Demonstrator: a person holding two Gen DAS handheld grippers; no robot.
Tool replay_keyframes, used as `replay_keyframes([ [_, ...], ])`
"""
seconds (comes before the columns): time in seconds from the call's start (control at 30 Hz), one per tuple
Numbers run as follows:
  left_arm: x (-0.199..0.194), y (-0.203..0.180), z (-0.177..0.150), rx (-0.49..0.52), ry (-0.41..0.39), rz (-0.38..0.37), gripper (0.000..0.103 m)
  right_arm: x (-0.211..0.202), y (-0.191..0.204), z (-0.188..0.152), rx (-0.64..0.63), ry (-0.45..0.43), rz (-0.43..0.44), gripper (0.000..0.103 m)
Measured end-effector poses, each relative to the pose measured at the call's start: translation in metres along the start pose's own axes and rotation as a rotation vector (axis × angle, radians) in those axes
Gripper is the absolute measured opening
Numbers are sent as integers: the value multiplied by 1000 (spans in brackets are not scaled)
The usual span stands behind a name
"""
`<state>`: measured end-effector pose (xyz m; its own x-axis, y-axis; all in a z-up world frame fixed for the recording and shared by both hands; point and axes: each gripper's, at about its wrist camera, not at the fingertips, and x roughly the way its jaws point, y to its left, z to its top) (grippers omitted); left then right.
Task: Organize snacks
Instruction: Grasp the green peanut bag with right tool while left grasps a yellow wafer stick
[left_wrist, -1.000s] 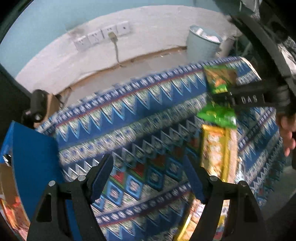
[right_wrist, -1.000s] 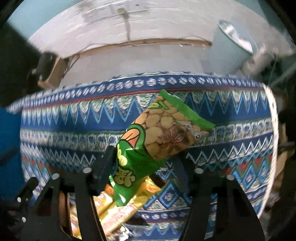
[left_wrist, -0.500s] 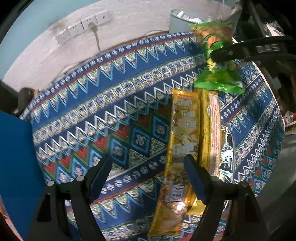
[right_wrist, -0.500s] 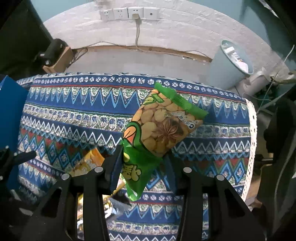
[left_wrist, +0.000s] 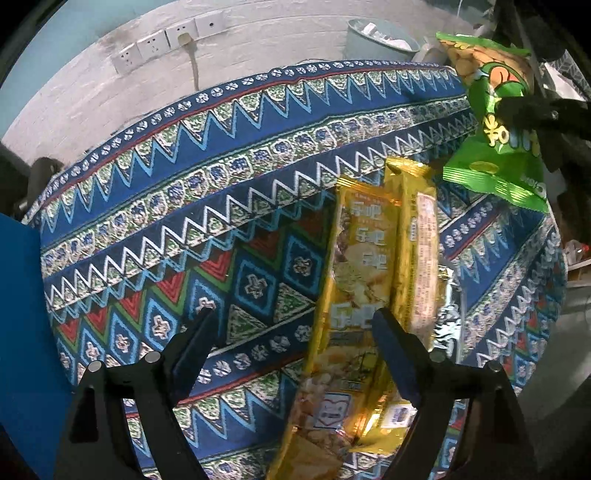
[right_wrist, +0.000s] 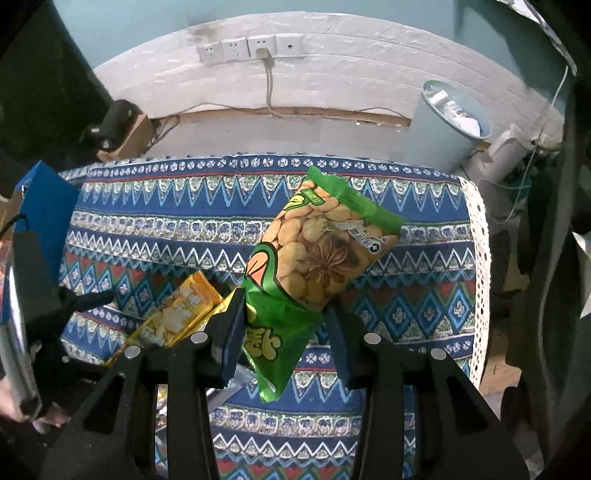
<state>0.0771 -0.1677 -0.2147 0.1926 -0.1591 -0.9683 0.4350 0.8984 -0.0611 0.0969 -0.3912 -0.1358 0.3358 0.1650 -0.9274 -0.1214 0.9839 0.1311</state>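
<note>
The right gripper (right_wrist: 284, 321) pinched a green bag of broad beans (right_wrist: 314, 258) near its lower end and held it in the air above the table, its jaws having just closed in on the film; the bag's printed body stood up and away from the fingers while the crimped bottom seam hung below them. The bag looked light, puffed with air, made of slick crinkly film and filled with brittle pieces, so a firm squeeze on the belly would likely crush the contents; the flat seam or the limp zone beside it seemed the safer hold. The left gripper (left_wrist: 291, 332) hung spread wide and empty, its jaws having just opened further, tips down over the cloth with one finger above two long yellow snack packs (left_wrist: 373, 258) lying side by side, touching, on the table. Those packs looked thin, light and glossy, and appeared easiest to take across their narrow width near the middle. A silvery wrapper (left_wrist: 448, 317) showed just beyond them. The table carried a soft patterned tablecloth (left_wrist: 221, 206) in blue, red and green zigzags. A blue box (right_wrist: 44, 206) stood at its left edge. Behind were a white brick wall, a row of wall sockets (right_wrist: 251, 48) with one cable plugged in, and a pale waste bin (right_wrist: 443, 122) on the floor.
</note>
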Motion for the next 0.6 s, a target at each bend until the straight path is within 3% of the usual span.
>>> replay_keyframes([
  [0.3, 2, -4, -4, 9, 0, -27, 87, -2, -6, -3, 17, -2, 21, 40],
  [0.4, 17, -6, -7, 42, 49, 33, 87, -3, -5, -4, 14, -5, 27, 40],
  [0.47, 24, -1, -10, 25, 41, 29, 86, -4, -3, -5, 11, -8, 33, 40],
  [0.53, 25, 3, -9, -7, 40, 18, 76, -4, -1, -5, 10, -10, 37, 40],
  [0.6, 21, 4, -9, 5, 20, 26, 38, -5, 0, -5, 10, -14, 39, 40],
])
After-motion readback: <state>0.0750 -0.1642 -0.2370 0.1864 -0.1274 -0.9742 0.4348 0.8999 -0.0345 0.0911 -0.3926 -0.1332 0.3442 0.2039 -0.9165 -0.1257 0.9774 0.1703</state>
